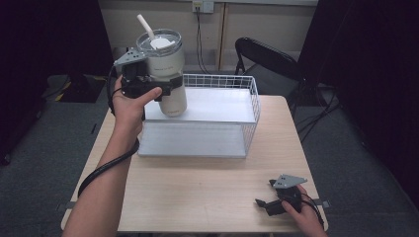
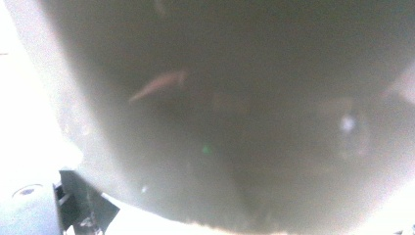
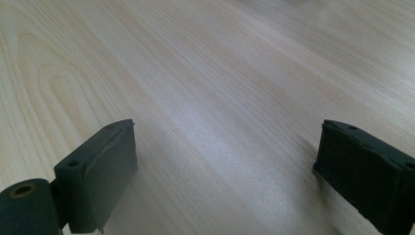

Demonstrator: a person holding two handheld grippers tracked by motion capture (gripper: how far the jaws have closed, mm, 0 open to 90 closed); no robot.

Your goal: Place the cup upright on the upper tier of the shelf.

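Observation:
A white tumbler [image 1: 167, 74] with a clear lid and a white straw [image 1: 145, 25] hangs in the air over the left back corner of a white wire basket [image 1: 249, 106]. My left gripper [image 1: 165, 89] is shut on the tumbler's middle. In the left gripper view the tumbler's pale wall [image 2: 235, 122] is pressed up close and blurred. My right gripper [image 1: 264, 195] rests near the table's front right edge. Its jaws stand wide apart over bare wood in the right gripper view [image 3: 227, 171], with nothing between them.
The basket sits at the back centre of the light wooden table [image 1: 197, 192]. A black folding chair [image 1: 269, 59] stands behind the table's far right. Dark curtains and cables line the back.

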